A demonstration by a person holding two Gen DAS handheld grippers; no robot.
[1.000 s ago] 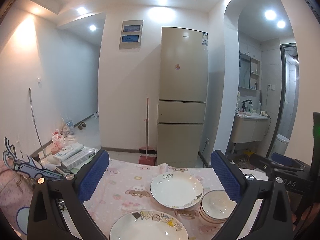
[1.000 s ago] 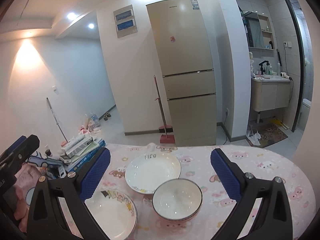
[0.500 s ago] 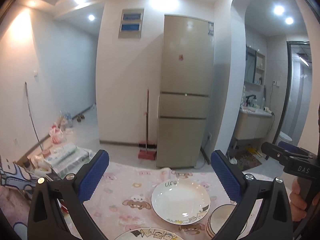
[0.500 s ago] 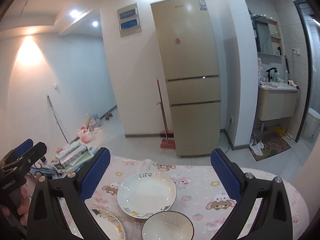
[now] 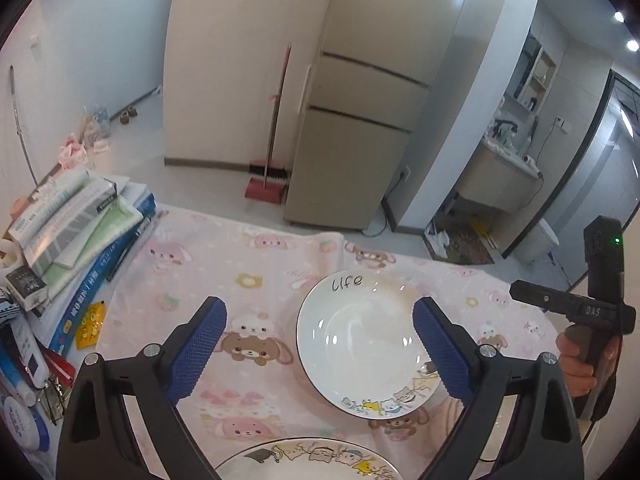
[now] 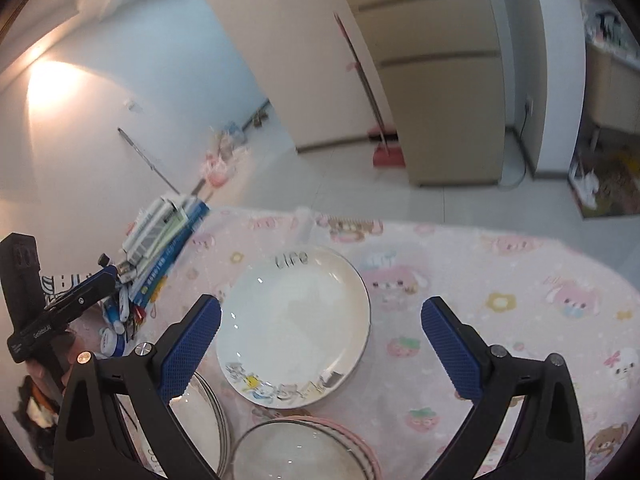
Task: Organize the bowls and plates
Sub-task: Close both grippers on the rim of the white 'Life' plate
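Both claws stand wide and empty, the left claw (image 5: 320,354) having just narrowed slightly with nothing between its pads, the right claw (image 6: 320,350) over the "Life" plate (image 6: 294,330) at frame centre. Nothing looks sorted yet, I judge: that plate, the cartoon plate (image 5: 308,460) at the lower edge and the stacked bowls (image 6: 304,452) lie apart on the desk (image 5: 248,264).

The white plate (image 5: 362,344) with a cartoon border carries the handwritten black word "Life" near its far rim; the right wrist view shows the same word (image 6: 291,260), blurred. The black gripper (image 5: 576,310) held in a hand at the right edge of the left wrist view bears the pale letters "DAS". The blue book spines (image 5: 86,298) in the stack on the desk have printing too small to read
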